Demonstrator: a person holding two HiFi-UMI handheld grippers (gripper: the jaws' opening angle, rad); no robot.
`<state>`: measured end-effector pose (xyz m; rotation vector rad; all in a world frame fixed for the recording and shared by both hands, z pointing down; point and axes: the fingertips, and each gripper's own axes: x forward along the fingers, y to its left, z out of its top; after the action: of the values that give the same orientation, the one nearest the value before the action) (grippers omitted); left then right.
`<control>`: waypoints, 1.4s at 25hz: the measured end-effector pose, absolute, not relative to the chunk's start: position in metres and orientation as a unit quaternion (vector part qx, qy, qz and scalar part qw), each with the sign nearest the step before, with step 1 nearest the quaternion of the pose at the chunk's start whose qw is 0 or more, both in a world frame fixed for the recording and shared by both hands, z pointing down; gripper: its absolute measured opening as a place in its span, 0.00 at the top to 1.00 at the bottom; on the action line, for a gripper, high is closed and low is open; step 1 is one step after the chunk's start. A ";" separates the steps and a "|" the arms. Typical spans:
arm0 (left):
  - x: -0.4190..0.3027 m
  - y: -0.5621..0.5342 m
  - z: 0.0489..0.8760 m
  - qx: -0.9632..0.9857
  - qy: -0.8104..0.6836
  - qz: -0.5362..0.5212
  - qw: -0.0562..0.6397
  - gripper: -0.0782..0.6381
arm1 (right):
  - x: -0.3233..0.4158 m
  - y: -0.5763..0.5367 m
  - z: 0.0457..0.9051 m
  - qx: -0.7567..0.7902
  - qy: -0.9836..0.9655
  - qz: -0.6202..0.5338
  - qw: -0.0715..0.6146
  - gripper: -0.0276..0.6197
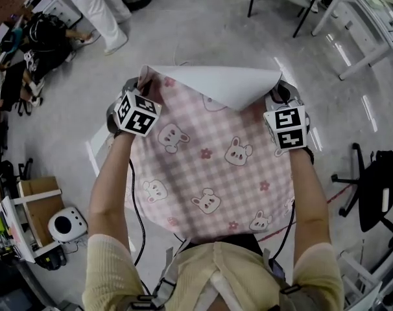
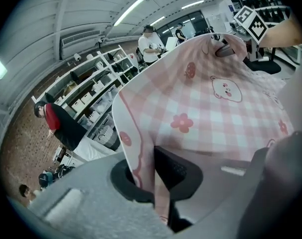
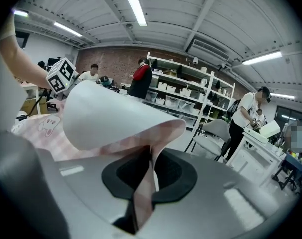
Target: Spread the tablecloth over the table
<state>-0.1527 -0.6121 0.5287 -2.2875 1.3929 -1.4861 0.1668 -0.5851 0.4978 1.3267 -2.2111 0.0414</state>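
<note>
At the lower left of the head view a cardboard box (image 1: 39, 199) and a round white device (image 1: 67, 225) sit on the grey floor (image 1: 203, 37). Just right of them the left gripper (image 1: 139, 86) reaches up the frame, its marker cube facing the camera. Its jaws are clamped on the upper left corner of the tablecloth (image 1: 209, 167). In the left gripper view the pink checked fabric (image 2: 226, 108) runs down into the slot between the jaws and is pinched there, the rest billowing off to the upper right.

The cloth — pink check with bear faces and small flowers — stretches across the middle of the head view between the two grippers and falls toward the person's torso at the bottom edge. Its top edge is curled over, showing the plain white underside.

At the cloth's upper right corner the right gripper (image 1: 282, 94) is closed on it too. In the right gripper view a strip of the cloth (image 3: 111, 113) is nipped between the jaws, the white curl rising at the left. A black office chair (image 1: 378, 193) stands at the far right of the head view.
</note>
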 end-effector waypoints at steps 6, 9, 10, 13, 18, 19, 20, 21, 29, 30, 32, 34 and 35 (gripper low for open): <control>-0.157 -0.618 0.560 -0.731 0.456 -0.507 0.010 0.87 | 0.162 -0.593 0.523 0.480 -0.826 0.037 0.295 0.91; -0.158 -0.619 0.570 -0.725 0.453 -0.518 0.010 0.87 | 0.161 -0.596 0.534 0.476 -0.826 0.044 0.299 0.90; -0.158 -0.619 0.573 -0.724 0.452 -0.522 0.010 0.87 | 0.161 -0.597 0.537 0.475 -0.826 0.046 0.300 0.90; -0.158 -0.618 0.580 -0.720 0.449 -0.529 0.011 0.87 | 0.163 -0.600 0.547 0.471 -0.828 0.049 0.302 0.89; -0.158 -0.620 0.590 -0.716 0.450 -0.533 0.020 0.86 | 0.162 -0.602 0.557 0.467 -0.828 0.050 0.307 0.88; -0.158 -0.620 0.592 -0.714 0.451 -0.534 0.023 0.86 | 0.162 -0.602 0.558 0.468 -0.827 0.049 0.308 0.87; -0.159 -0.620 0.594 -0.713 0.453 -0.535 0.025 0.86 | 0.162 -0.603 0.560 0.470 -0.825 0.048 0.309 0.87; -0.159 -0.621 0.595 -0.711 0.455 -0.535 0.028 0.86 | 0.162 -0.603 0.561 0.472 -0.824 0.047 0.310 0.87; -0.171 -0.631 0.588 -0.698 0.500 -0.512 0.008 0.65 | 0.167 -0.604 0.570 0.481 -0.818 0.062 0.310 0.64; -0.173 -0.631 0.586 -0.697 0.505 -0.509 0.010 0.61 | 0.170 -0.605 0.570 0.487 -0.815 0.060 0.310 0.60; -0.175 -0.631 0.583 -0.696 0.512 -0.503 0.013 0.56 | 0.176 -0.606 0.565 0.501 -0.808 0.050 0.305 0.58; -0.175 -0.629 0.580 -0.699 0.515 -0.496 0.015 0.56 | 0.181 -0.606 0.558 0.512 -0.805 0.045 0.297 0.55; -0.175 -0.629 0.578 -0.701 0.516 -0.492 0.016 0.56 | 0.182 -0.605 0.554 0.514 -0.805 0.046 0.293 0.55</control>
<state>-0.1750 -0.6286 0.5783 -2.1809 1.6062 -1.5295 0.1817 -0.6050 0.5542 1.3687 -2.1433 0.1215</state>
